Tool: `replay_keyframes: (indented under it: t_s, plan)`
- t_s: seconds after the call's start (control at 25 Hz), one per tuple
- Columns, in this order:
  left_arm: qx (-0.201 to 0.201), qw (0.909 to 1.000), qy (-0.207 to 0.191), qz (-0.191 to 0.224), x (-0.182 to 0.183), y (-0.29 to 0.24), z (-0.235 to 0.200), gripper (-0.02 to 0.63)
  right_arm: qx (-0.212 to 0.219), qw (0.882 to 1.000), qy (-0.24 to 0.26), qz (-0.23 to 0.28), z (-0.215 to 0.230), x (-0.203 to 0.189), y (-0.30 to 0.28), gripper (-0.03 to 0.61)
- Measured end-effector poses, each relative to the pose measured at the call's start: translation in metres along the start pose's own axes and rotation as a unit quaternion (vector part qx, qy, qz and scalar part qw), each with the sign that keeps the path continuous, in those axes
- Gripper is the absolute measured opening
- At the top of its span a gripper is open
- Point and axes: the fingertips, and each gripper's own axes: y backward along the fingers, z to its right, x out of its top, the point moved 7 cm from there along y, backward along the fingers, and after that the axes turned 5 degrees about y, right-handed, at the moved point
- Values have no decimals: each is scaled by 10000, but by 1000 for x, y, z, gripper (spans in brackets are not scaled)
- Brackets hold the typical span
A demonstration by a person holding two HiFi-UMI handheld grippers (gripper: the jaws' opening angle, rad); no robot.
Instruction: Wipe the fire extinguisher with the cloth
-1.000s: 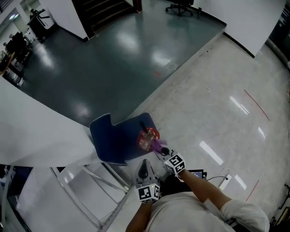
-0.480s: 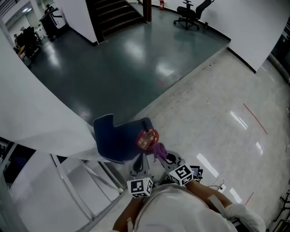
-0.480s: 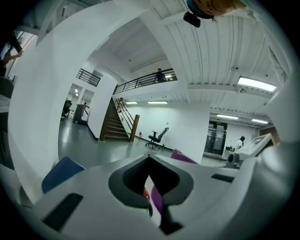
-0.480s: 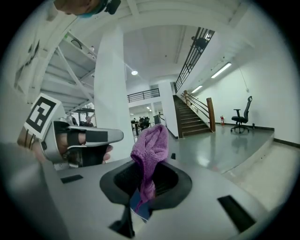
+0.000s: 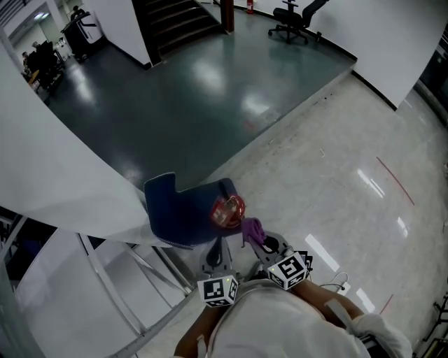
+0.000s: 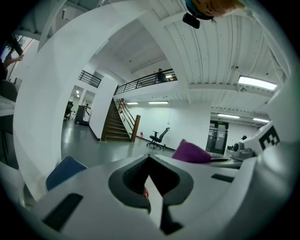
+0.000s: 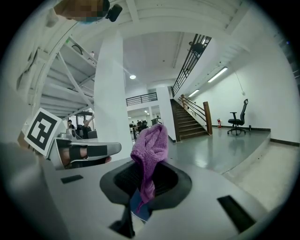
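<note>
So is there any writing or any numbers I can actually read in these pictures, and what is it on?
No text here can be read.
On the fire extinguisher: the label is too blurred to read.
On the green sign over the door: too small to read.

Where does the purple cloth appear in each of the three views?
Head view: cloth low, just right of centre.
Left gripper view: cloth right of centre, beyond the jaws.
Right gripper view: cloth at centre, pinched between the jaws.
Shared landmark: the black chair, in all three views.
</note>
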Motion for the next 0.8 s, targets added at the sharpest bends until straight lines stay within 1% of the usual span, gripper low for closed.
replay_keyframes:
  t_s: [0.24,0.52,0.8]
  plan:
    - [50,9999,5,-113,-6,4,-1,5,-53,10000,-68,-30,0,-3,4,49]
    - [-57,9997,-17,-224,-16,4,2,5,-3,10000,-73,-5,-4,-7,7,49]
    - [-59,9996,-3,-279,-19,2,-2,5,-53,10000,-61,-8,-3,-7,6,49]
